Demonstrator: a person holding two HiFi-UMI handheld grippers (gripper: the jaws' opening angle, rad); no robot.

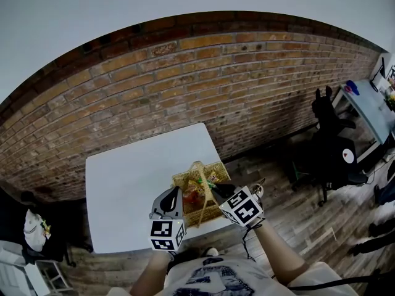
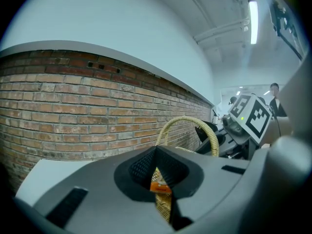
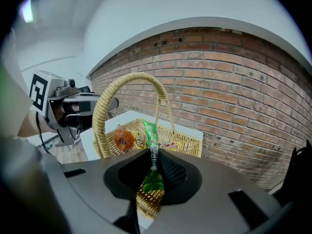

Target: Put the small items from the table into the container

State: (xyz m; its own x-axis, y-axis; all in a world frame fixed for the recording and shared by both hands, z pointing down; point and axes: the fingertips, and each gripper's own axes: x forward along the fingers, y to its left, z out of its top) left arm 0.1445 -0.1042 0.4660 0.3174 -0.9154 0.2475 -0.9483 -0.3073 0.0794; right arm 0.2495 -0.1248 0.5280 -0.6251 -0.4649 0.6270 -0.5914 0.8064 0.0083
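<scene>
- Head view: wicker basket (image 1: 182,179) sits on the white table's (image 1: 136,184) lower-right corner, with the left gripper (image 1: 174,193) and right gripper (image 1: 217,188) at either side.
- Left gripper view: jaws pressed together, low centre, basket behind.
- Right gripper view: jaws pinch a green sachet (image 3: 150,133) over the basket, at centre.

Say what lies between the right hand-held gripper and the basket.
A green packet, pinched in the right hand-held gripper, over the wicker basket; the right gripper view shows it.

The basket (image 1: 216,168) is set on the table's (image 1: 136,190) lower right corner, with packets (image 3: 124,138) laid inside it.
</scene>
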